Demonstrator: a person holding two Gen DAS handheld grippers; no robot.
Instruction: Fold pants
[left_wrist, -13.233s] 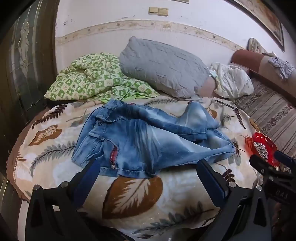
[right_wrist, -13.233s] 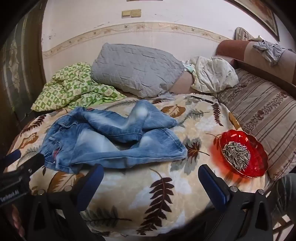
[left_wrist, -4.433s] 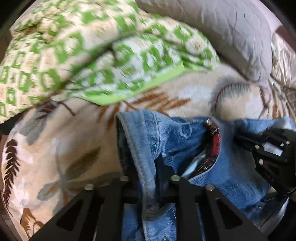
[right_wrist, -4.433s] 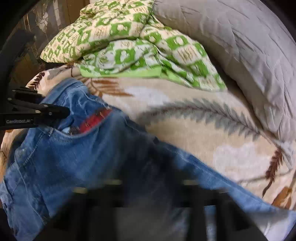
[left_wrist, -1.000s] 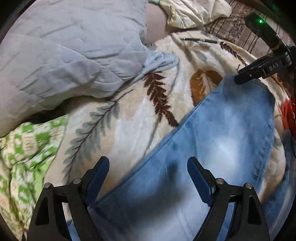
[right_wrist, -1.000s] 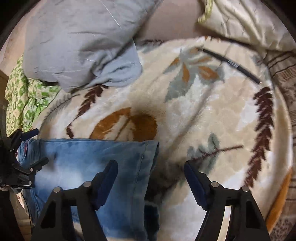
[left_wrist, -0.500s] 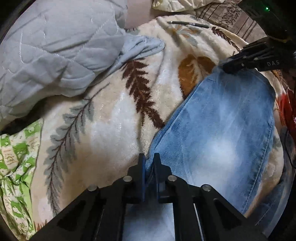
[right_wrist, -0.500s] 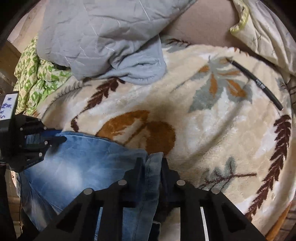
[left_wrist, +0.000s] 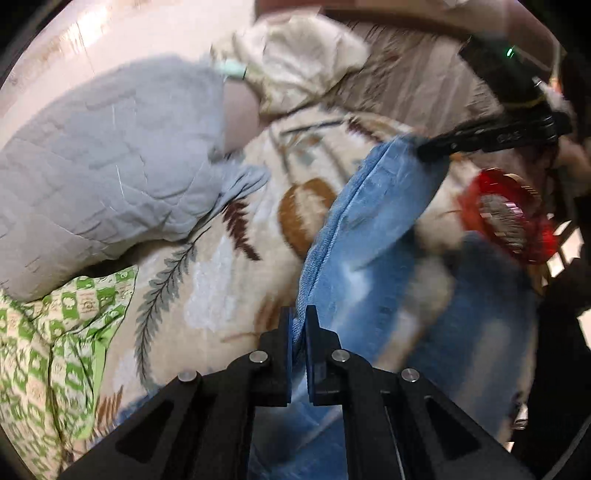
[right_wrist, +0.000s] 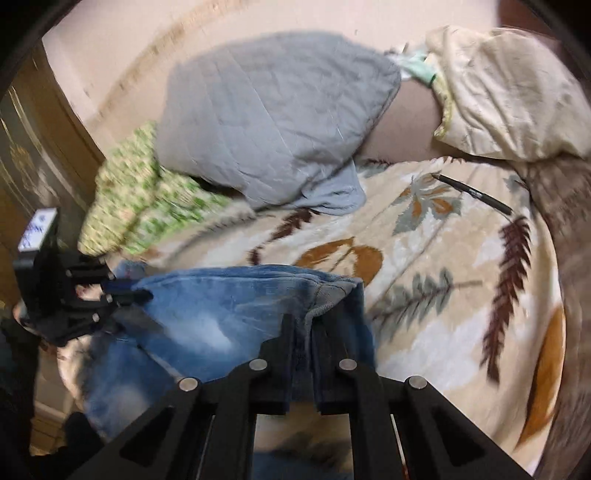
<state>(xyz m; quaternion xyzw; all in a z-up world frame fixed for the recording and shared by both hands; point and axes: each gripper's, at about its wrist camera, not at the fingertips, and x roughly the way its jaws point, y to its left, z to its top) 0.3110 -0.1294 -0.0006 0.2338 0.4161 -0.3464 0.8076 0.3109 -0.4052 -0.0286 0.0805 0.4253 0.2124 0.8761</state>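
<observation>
Bed with a leaf-print blanket (right_wrist: 443, 288) fills both views: grey pillow (left_wrist: 92, 166) upper left, red dish (left_wrist: 506, 221) at right in the left-wrist view. We judge the fold as mid-way: jeans (left_wrist: 369, 229) lie centre frame, leg hem lifted off the blanket, not yet laid over. Left gripper (left_wrist: 297, 325), bottom centre, angled down, jaws pressed together on the hem's near edge. Right gripper (right_wrist: 303, 332), same tilt, pinches the hem's other corner. Pen (right_wrist: 476, 194) sits upper right, well apart.
</observation>
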